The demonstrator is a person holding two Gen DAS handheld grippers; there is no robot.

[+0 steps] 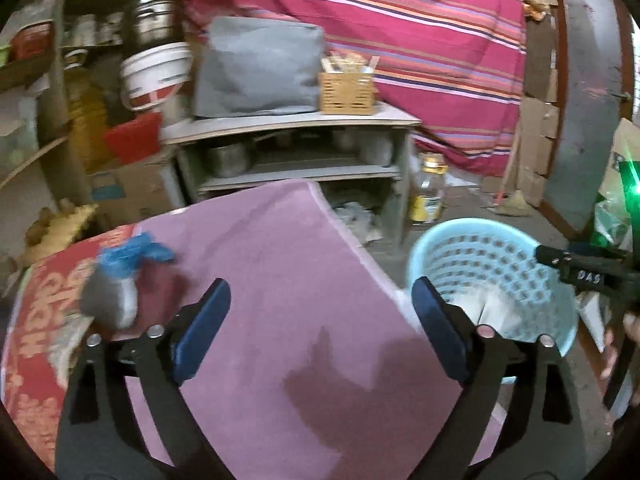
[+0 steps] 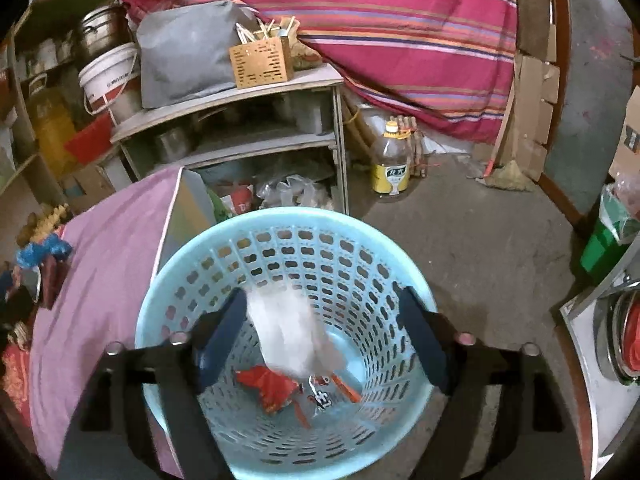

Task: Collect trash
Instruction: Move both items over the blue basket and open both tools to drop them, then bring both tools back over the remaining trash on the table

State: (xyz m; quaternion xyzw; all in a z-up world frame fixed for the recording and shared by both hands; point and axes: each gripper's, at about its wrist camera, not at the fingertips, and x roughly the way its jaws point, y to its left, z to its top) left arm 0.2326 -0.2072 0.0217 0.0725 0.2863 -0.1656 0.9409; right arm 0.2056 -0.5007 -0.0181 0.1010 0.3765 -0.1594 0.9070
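Observation:
My left gripper (image 1: pixel 320 296) stands open over a pink cloth-covered table (image 1: pixel 280 264), nothing between its fingers. To its left on the table lie a crumpled blue wrapper (image 1: pixel 136 250) and a blurred grey-white piece (image 1: pixel 108 300). A light blue perforated basket (image 1: pixel 492 264) stands on the floor right of the table. My right gripper (image 2: pixel 322 300) is open above the basket (image 2: pixel 280 216). A blurred white crumpled piece (image 2: pixel 288 328) hangs between its jaws, narrower than the gap and close to the left finger. Red wrappers (image 2: pixel 272 388) lie at the basket's bottom.
Behind the table stands a low grey shelf unit (image 2: pixel 240 132) with a grey bag (image 2: pixel 184 52) and a wooden box (image 2: pixel 260 62) on top. A yellow-labelled bottle (image 2: pixel 392 164) sits on the concrete floor. A white bucket (image 2: pixel 108 80) and clutter fill the left; striped cloth (image 2: pixel 400 20) hangs behind.

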